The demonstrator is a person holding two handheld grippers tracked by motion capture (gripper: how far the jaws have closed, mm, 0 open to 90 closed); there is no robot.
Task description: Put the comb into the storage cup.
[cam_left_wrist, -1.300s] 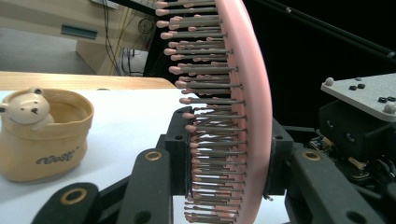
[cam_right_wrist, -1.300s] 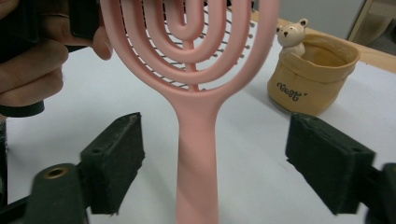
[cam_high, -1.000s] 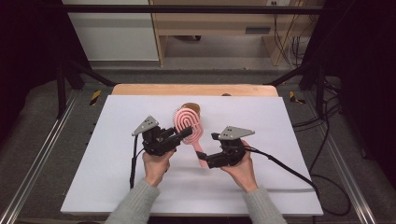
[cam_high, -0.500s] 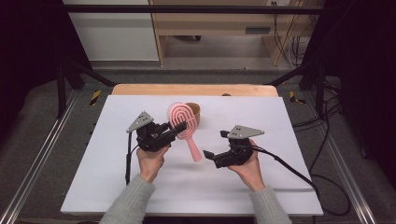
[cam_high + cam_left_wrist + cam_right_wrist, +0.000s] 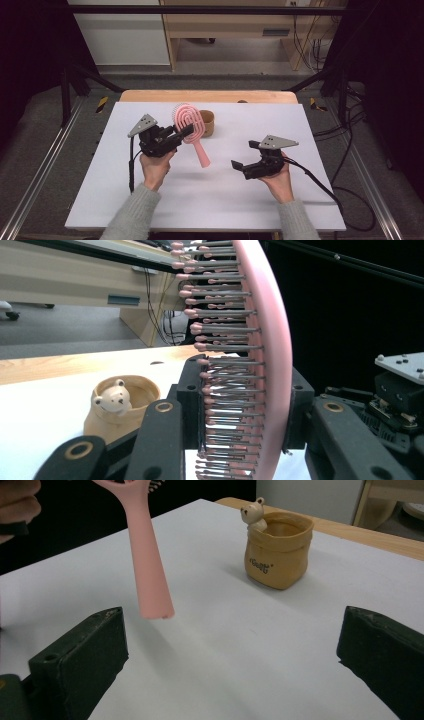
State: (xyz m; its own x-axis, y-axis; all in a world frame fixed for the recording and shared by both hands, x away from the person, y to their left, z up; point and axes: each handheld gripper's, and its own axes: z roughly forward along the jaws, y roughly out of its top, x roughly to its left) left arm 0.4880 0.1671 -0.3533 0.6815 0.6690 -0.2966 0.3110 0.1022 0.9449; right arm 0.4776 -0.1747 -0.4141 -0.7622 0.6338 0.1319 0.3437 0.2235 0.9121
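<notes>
Right gripper point(image 5: 239, 152) now clear of pink hairbrush point(image 5: 190, 122), jaws just opened.

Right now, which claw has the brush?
The left claw, clamped across the pink hairbrush head. The right claw stands open, nothing between its jaws, apart from the handle.

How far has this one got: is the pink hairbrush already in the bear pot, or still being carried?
Still carried. Done: the pink hairbrush is off the table, clamped by its head in the left gripper, and the right gripper, jaws just opened, stands apart with nothing between them. In hand: the brush hangs handle-down in front of the bear pot. Left: probably lowering the handle into the pot and letting go.
</notes>
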